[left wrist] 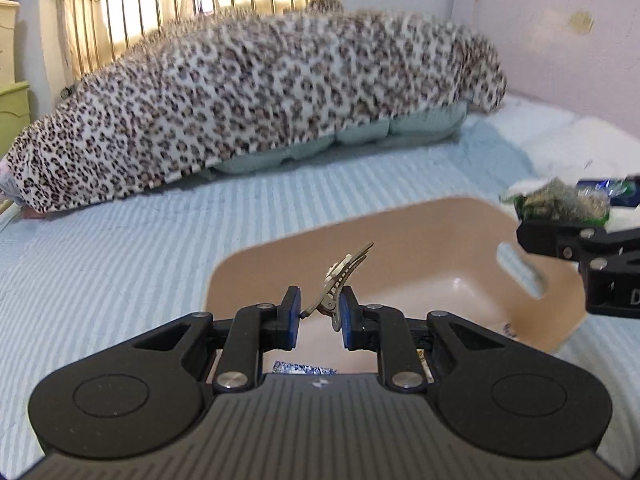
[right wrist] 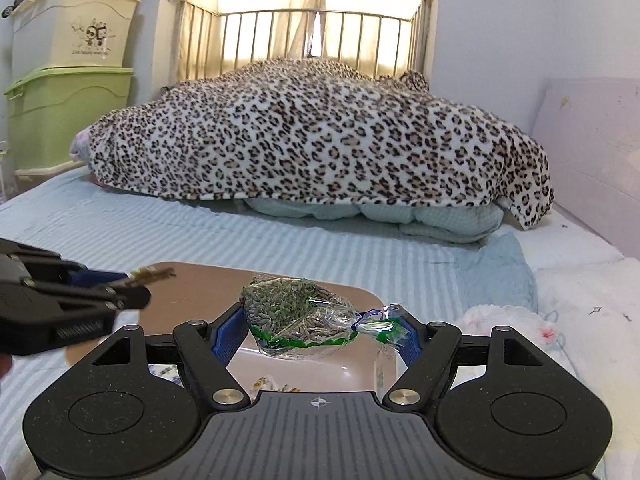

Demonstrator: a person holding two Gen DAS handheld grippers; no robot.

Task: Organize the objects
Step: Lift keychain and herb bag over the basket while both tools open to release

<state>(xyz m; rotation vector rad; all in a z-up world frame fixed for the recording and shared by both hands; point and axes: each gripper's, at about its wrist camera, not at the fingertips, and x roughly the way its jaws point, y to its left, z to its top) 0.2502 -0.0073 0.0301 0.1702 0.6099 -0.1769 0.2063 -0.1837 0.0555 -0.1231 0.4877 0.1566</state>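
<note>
A pink plastic basin [left wrist: 420, 232] sits on the striped bed; it also shows in the right wrist view [right wrist: 200, 284]. My left gripper [left wrist: 320, 316] is shut on a metal hair clip [left wrist: 340, 276] and holds it over the basin's near side. The clip [right wrist: 150, 275] and left gripper [right wrist: 120, 294] show at the left of the right wrist view. My right gripper [right wrist: 320, 332] is shut on a clear bag of green-grey pellets [right wrist: 300, 320] above the basin. That bag [left wrist: 560, 198] and gripper [left wrist: 568, 240] show at the right of the left wrist view. Small wrapped items [left wrist: 304, 369] lie in the basin.
A leopard-print blanket [right wrist: 320, 136] covers a heap of bedding across the far bed. A metal bed rail [right wrist: 320, 36] stands behind it. Stacked storage boxes [right wrist: 68, 80] stand at the left. A white cloth [right wrist: 508, 320] lies right of the basin. A pale board [right wrist: 592, 152] leans on the right wall.
</note>
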